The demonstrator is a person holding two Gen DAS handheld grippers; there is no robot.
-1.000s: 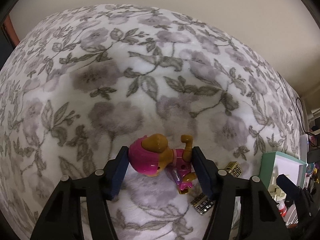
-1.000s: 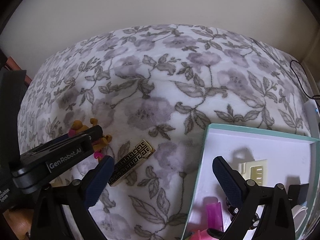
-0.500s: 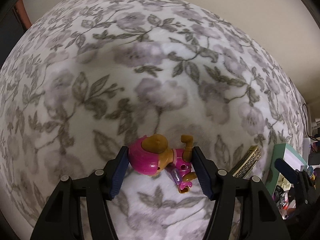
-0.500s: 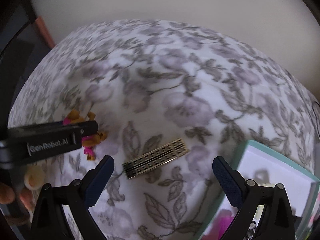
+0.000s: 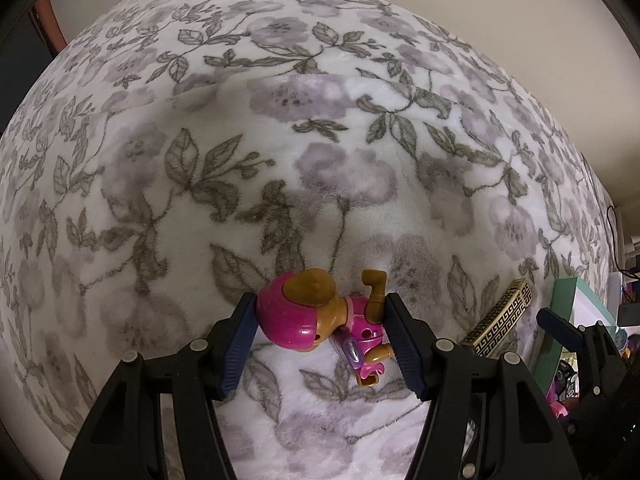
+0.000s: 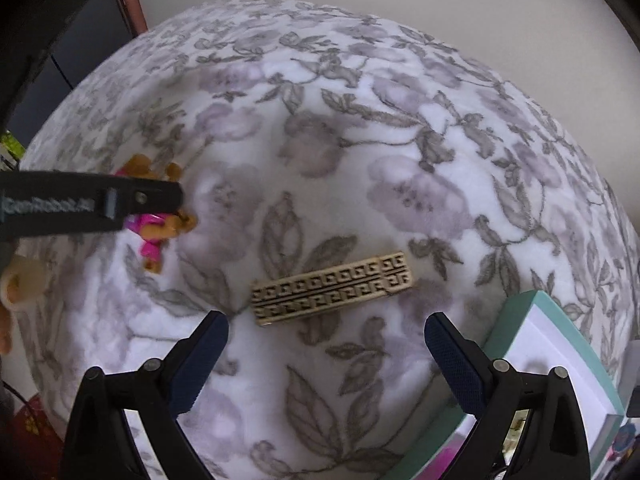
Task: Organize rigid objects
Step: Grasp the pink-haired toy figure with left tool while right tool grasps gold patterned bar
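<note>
Floral blanket [image 5: 320, 140] was soft; left claw [image 5: 322, 340] gripped rigid toy [image 5: 316, 316] by head and body. Right claw [image 6: 326, 356] gaped wide near flat bar [image 6: 332, 288]; pinch its long edges.

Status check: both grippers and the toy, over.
Left gripper shut on toy dog. Right gripper open, over gold patterned bar. Teal box at right; nothing blocking.

- "GenRobot.AI", white lettering, blurred but legible: printed along the black side of the left gripper [image 6: 140, 200], which enters the right wrist view at about 9 o'clock.
- Gold-and-black patterned bar [image 6: 332, 289]: ornamental key pattern only, no lettering, near the centre of the right wrist view.
- Left wrist view: no legible text.
</note>
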